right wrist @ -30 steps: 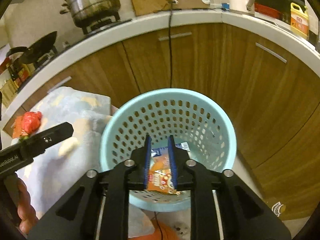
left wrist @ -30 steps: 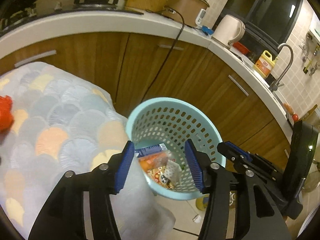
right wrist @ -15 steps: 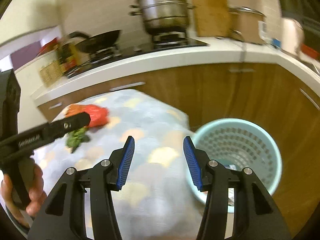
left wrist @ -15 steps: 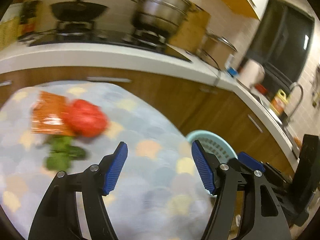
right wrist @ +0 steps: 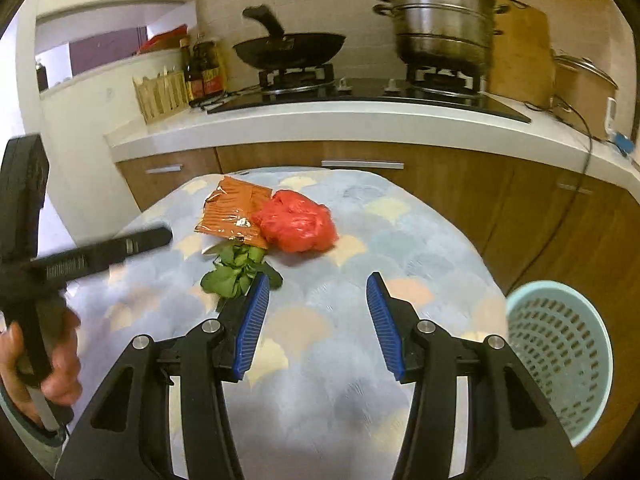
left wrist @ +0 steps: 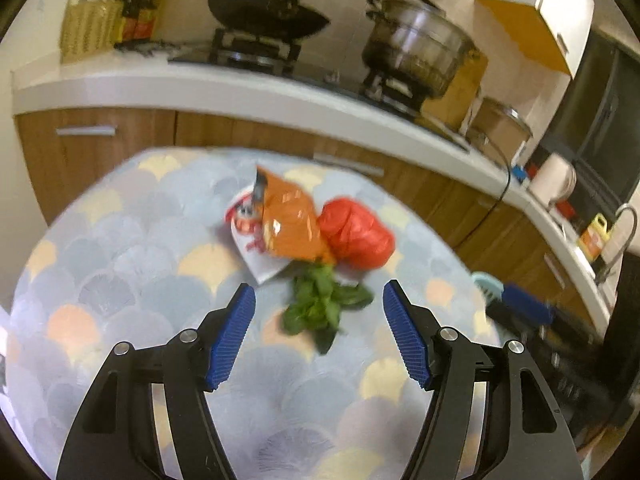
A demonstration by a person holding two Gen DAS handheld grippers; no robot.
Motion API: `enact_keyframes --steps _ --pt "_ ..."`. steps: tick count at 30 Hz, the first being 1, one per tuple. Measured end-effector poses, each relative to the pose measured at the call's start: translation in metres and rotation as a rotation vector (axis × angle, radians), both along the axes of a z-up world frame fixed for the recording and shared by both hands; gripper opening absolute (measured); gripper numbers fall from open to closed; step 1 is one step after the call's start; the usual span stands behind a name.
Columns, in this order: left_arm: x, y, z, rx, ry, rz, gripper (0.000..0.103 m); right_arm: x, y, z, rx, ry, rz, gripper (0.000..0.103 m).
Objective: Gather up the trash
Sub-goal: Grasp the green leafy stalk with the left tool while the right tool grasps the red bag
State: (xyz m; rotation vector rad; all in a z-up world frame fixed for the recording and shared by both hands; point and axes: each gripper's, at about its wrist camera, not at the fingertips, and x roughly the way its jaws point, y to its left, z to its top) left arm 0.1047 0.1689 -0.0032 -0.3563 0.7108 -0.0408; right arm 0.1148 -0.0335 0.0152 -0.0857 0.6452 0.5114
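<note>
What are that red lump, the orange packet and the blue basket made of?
The red lump looks like thin crumpled plastic film, likely a bag: glossy, wrinkled highlights. The orange packet seems to be shiny plastic or foil wrapper, with creases that catch the light. The blue basket looks like rigid moulded plastic, matte pale turquoise, with regular punched holes.

Black tongs [left wrist: 319,334], ribbed blue pads [right wrist: 251,328]

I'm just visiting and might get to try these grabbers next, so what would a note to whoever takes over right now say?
Left gripper: open, empty, pointed at the leafy greens.
Right gripper: open, empty, above the table.
On the table: orange packet, red bag, greens, touching in one heap.
Basket: beside the table, on the right.
Left to do: bin those three.
</note>
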Motion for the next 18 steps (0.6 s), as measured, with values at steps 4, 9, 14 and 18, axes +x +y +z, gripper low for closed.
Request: enact_keyframes --steps 4,9,14,18 --pt "0.023 0.003 -0.026 -0.051 0.068 -0.017 0.065 0.020 0.018 0.000 -0.009 -0.002 0.023 0.047" --pt "0.053 -0.008 -0.051 -0.063 0.130 -0.005 0.065 0.050 0.039 -0.002 -0.024 0.012 0.030 0.047" --pt "0.058 -0.025 -0.054 0.044 0.126 -0.015 0.047 0.075 0.053 -0.007 -0.035 0.031 0.041 0.048" --pt "0.056 -0.029 -0.055 0.095 0.113 -0.004 0.034 0.094 0.059 -0.014 -0.013 0.066 0.048 0.054"
